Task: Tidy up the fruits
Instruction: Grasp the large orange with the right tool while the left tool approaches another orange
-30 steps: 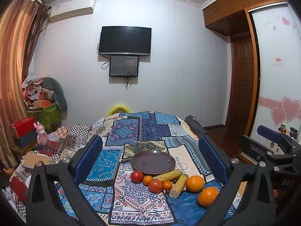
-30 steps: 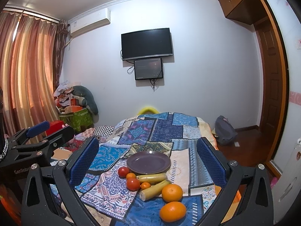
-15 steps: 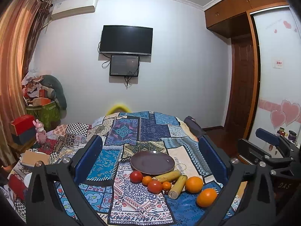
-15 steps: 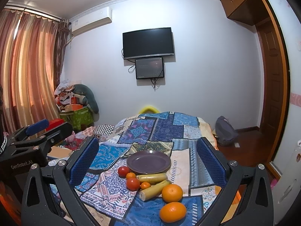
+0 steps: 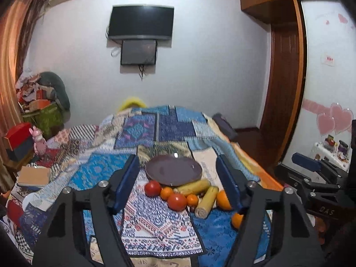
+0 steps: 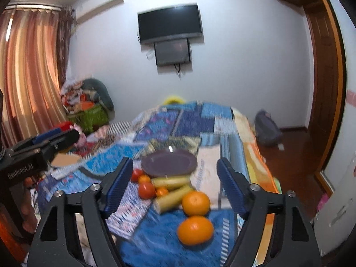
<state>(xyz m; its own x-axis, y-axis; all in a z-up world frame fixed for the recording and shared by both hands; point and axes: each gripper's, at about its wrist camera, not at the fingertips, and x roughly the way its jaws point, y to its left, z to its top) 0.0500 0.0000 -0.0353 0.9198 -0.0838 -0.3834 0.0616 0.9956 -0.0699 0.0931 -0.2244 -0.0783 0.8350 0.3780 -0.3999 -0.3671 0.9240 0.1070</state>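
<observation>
Your left claw (image 5: 178, 184) is closing from full width to a middling gap with nothing between its blue pads — they are only framing the pile from above. Your right claw (image 6: 175, 185) is doing the same, narrowing on air, and beyond it the near orange (image 6: 195, 230) and the one behind it (image 6: 196, 203) are looming larger than a second ago, since both hands are dipping toward the bed. Outward from the claws, the fruit is lying in a loose cluster on the patterned quilt (image 5: 155, 224): two tomatoes (image 5: 152, 188), a few small oranges (image 5: 166, 193) and two yellow bananas (image 5: 207, 201), all just in front of the dark plate (image 5: 173, 170), which is sitting bare. Judging by this, you are starting the approach for a first pick — nothing is sorted yet, and the round fruit on soft cloth may roll if nudged.
</observation>
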